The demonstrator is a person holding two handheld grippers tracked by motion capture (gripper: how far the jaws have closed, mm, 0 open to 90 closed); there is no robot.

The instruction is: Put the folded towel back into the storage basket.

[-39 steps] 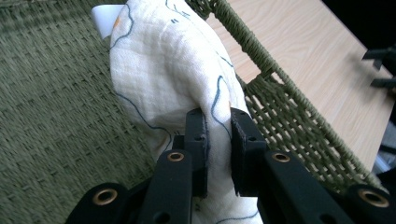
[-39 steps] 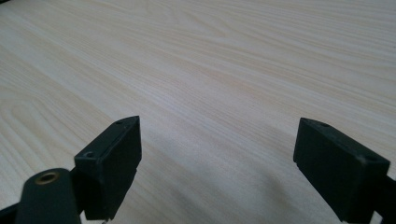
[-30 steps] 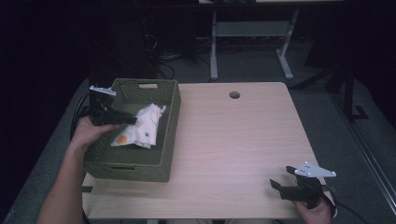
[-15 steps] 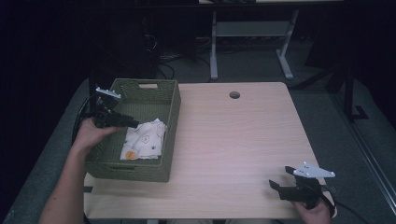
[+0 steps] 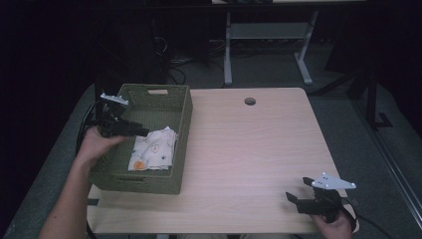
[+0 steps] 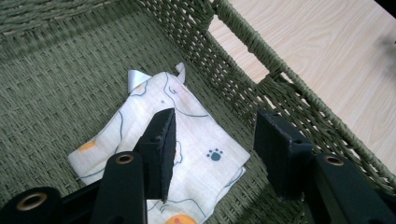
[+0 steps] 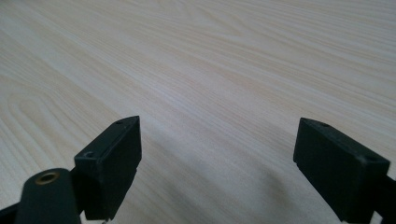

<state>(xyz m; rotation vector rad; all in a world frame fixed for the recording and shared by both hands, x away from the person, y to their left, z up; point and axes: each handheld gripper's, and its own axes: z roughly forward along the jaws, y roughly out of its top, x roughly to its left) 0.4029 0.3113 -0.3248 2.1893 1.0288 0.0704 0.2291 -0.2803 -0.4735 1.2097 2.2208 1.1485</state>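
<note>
Now, at the left of the high view, we see the left gripper [image 5: 133,130] poised over a green woven basket [image 5: 182,130], its jaws spread and just having been opening, with nothing pinched between them. Below them, a folded white cloth [image 5: 153,151] printed with orange spots and small line drawings lies flat on the basket's floor, near the wall on the table's side. In the left gripper view, we find the cloth [image 6: 196,140] under and between the black jaws, apart from the pads, one corner curled up.

Moving right, we cross a pale wood-grain table [image 5: 249,149] with a round cable hole [image 5: 250,101] near its far edge. At the near right corner, the right gripper [image 5: 298,199] rests in the person's hand, low over the tabletop, jaws spread wide on nothing; the right gripper view shows bare wood [image 7: 196,84] between them.

Beyond the table we make out a dark room, grey carpet and the white legs of another desk [image 5: 228,55].

We count two grippers, one basket, one cloth, one table.
</note>
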